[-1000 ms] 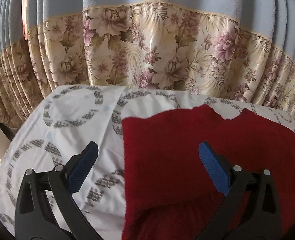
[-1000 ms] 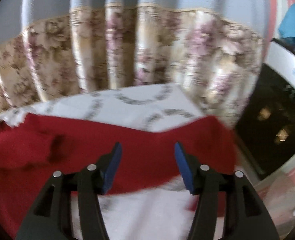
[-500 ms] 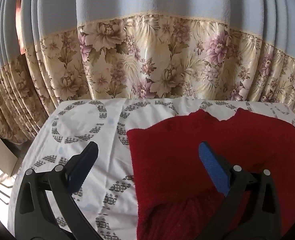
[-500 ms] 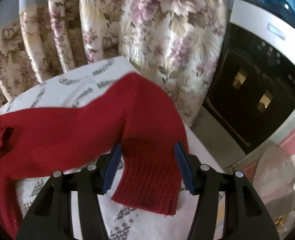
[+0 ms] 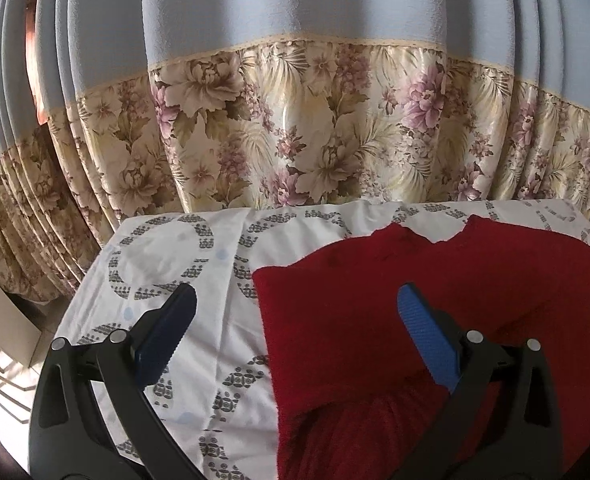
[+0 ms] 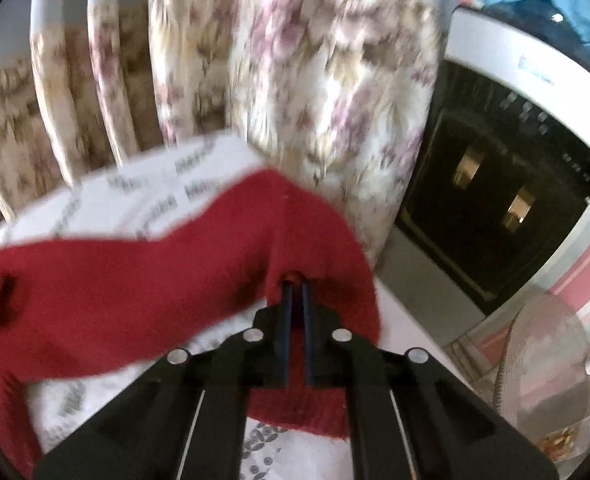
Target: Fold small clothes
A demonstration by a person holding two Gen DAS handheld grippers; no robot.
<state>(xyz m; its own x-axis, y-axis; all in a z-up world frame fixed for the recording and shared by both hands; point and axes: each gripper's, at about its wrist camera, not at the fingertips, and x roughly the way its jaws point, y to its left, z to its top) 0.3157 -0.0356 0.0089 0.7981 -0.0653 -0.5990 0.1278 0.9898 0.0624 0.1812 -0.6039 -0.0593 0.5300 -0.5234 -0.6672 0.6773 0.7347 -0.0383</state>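
Presently your left gripper (image 5: 295,320) stands wide apart, its blue-padded fingers (image 5: 427,336) holding nothing. One finger hangs over the patterned sheet (image 5: 199,320), the other over the body of the red knitted sweater (image 5: 375,320). You cannot tell from this view whether either finger touches the fabric below it.

Your right gripper (image 6: 297,292) is pressed nearly closed, with only a thin slit between the blue pads (image 6: 287,320). The pads pinch a fold of the red sweater's sleeve (image 6: 215,264) near its ribbed cuff (image 6: 303,412), which hangs below the black gripper frame. That sleeve runs leftward across the right wrist view toward the garment's body. The right wrist view is blurred, so finer detail of the grip is not legible.

The sweater lies on the white sheet with grey ring motifs, its neckline (image 5: 431,236) toward the curtain (image 5: 295,140). The curtain is pale blue above and floral below, hanging just behind the covered surface. To the right of the surface in the right wrist view stands a white appliance with a dark glass front (image 6: 495,184), and a fan grille (image 6: 547,360) sits near it, lower right.
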